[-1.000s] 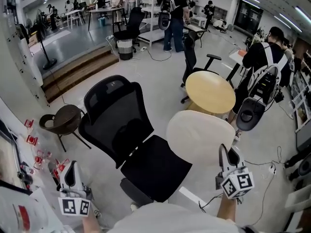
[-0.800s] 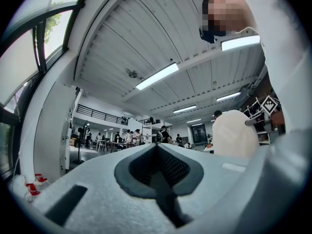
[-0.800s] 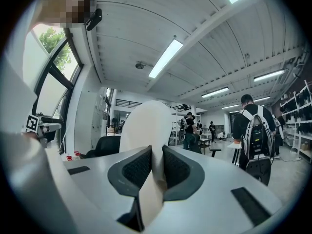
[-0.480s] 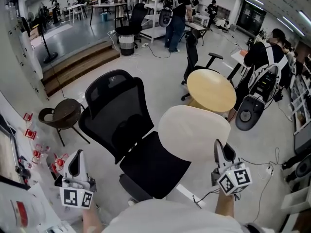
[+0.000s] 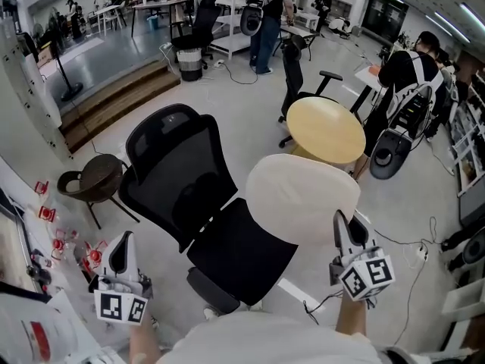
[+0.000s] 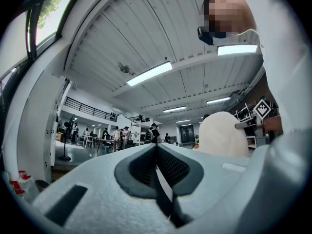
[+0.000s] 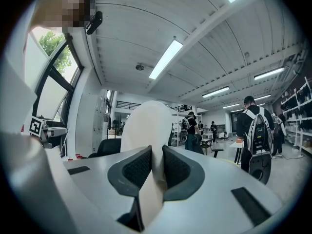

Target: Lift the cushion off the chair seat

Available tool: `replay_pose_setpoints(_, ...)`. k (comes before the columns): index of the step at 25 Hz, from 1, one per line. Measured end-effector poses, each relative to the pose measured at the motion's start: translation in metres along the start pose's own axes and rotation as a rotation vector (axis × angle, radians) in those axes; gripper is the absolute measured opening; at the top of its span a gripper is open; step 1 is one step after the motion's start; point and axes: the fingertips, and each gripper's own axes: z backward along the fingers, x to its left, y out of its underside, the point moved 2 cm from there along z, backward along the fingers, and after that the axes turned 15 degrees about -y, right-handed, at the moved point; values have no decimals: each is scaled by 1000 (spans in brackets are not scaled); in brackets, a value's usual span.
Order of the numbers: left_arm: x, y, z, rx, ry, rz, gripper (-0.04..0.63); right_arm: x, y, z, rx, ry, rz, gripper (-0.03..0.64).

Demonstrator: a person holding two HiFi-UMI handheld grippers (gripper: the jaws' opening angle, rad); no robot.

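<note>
The cream cushion (image 5: 301, 197) is up in the air, off the seat of the black chair (image 5: 189, 180) and just to its right. The right gripper (image 5: 342, 222) pinches the cushion's near edge tight. The left gripper (image 5: 121, 243) is on the chair's other side, pressed together with nothing inside.

Holds left gripper (image 5: 123, 241) low at the left side, jaws pressed together with nothing between. Pinches near edge of cushion (image 5: 303, 196) with right gripper (image 5: 342, 222), pads tight on it. Points both grippers forward, roughly level.
</note>
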Motion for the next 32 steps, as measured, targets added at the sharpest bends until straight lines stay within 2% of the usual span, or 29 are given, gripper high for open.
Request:
replay_pose_setpoints(13, -22, 0, 1, 23, 62, -27, 17, 10, 20, 6, 10, 3, -61, 60)
replay_pose_setpoints(21, -19, 7, 11, 33, 58, 2, 17, 22, 16, 8, 1, -2, -19, 58)
replay_pose_setpoints(32, 0, 9, 27, 32, 31, 0, 17, 44, 23, 7, -3, -11, -31, 58)
